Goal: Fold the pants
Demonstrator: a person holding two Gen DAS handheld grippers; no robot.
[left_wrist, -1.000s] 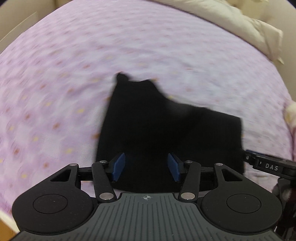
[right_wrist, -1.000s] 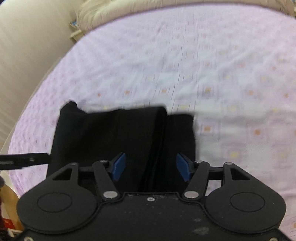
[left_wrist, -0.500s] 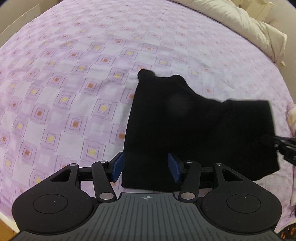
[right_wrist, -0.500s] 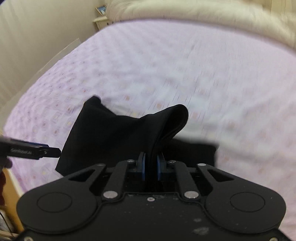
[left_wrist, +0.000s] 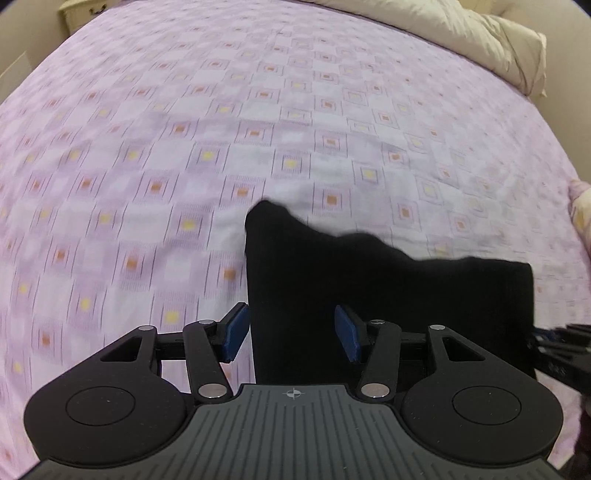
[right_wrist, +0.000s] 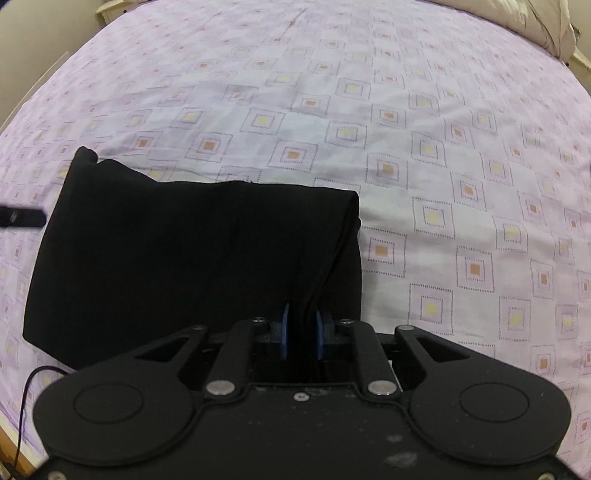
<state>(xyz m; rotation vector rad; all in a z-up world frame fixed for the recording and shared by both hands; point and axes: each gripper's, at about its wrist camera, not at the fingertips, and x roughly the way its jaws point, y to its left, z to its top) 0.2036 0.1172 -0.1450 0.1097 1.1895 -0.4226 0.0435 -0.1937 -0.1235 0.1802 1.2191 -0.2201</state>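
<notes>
The black pants (right_wrist: pixel 192 258) lie folded in a thick pile on the purple checked bed cover (right_wrist: pixel 443 147), near the front edge of the bed. The right gripper (right_wrist: pixel 302 332) pinches a fold at the right side of the pants between its blue pads (right_wrist: pixel 285 330); its jaws have just let out a tiny bit. The left gripper (left_wrist: pixel 291 332) hangs over the left edge of the pants with its blue pads (left_wrist: pixel 236 330) apart, gripping nothing. A cream blanket (left_wrist: pixel 480 33) sits at the far end of the bed.
</notes>
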